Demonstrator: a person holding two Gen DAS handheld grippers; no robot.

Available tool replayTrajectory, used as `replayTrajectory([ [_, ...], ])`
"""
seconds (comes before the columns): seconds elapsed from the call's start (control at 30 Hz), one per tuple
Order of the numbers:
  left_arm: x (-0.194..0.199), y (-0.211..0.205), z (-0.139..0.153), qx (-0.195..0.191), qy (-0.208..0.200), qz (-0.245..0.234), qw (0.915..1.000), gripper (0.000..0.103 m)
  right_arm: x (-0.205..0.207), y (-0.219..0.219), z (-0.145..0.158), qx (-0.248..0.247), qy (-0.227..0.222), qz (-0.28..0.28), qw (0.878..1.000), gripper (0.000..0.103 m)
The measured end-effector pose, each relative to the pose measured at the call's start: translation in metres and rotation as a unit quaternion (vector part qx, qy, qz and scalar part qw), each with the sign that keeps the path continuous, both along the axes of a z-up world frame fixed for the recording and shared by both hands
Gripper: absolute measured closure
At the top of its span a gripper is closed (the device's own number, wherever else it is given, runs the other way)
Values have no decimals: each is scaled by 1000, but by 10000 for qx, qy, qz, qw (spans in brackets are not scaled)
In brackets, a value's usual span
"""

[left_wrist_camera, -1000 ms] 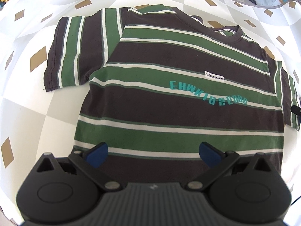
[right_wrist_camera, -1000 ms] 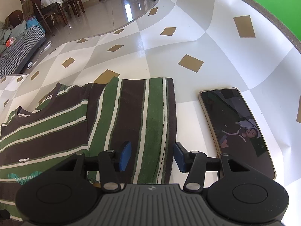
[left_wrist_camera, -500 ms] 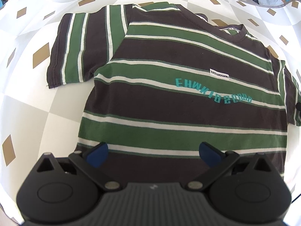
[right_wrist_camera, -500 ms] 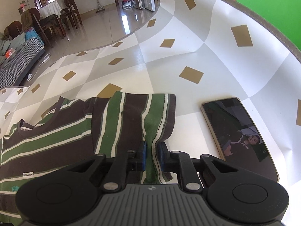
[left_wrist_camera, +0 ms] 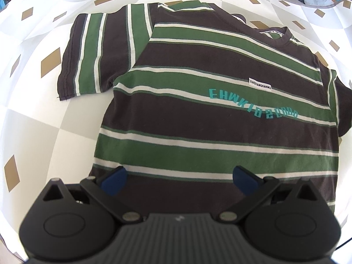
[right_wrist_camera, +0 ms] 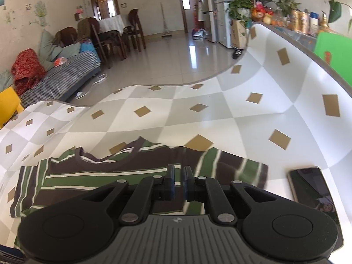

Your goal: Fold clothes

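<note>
Right tool pinching the shirt's sleeve, left tool waiting wide at the hem

The striped T-shirt lies flat on the tabletop, collar away from the left tool, which hovers fully spread and empty over the hem. The right tool is closing on a fold of the shirt's sleeve, nearest the phone; from there the shirt's body stretches leftward, so that sleeve likely folds inward, away from the phone.
</note>
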State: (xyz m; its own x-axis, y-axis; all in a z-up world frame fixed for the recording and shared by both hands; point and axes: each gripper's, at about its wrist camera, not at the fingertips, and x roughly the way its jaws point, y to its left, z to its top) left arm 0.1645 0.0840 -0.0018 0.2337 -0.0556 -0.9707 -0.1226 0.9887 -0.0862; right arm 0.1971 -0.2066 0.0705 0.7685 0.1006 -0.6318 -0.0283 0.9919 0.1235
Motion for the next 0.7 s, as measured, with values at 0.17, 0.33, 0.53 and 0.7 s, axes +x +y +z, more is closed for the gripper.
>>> replayTrajectory([
  [0.17, -1, 3, -1, 12, 36, 22, 10000, 0, 1, 24, 3, -102, -84, 360, 9993, 94],
  [0.33, 0, 8, 2, -15, 9, 104, 9999, 0, 1, 3, 0, -400, 27, 67, 9992, 87],
  [0.53, 1, 6, 1, -67, 75, 136, 9999, 0, 1, -46, -24, -498, 687, -536, 9950, 71],
  [0.7, 1, 0, 2, -33, 60, 74, 9999, 0, -1, -83, -38, -94, 1087, -989, 9891, 64],
])
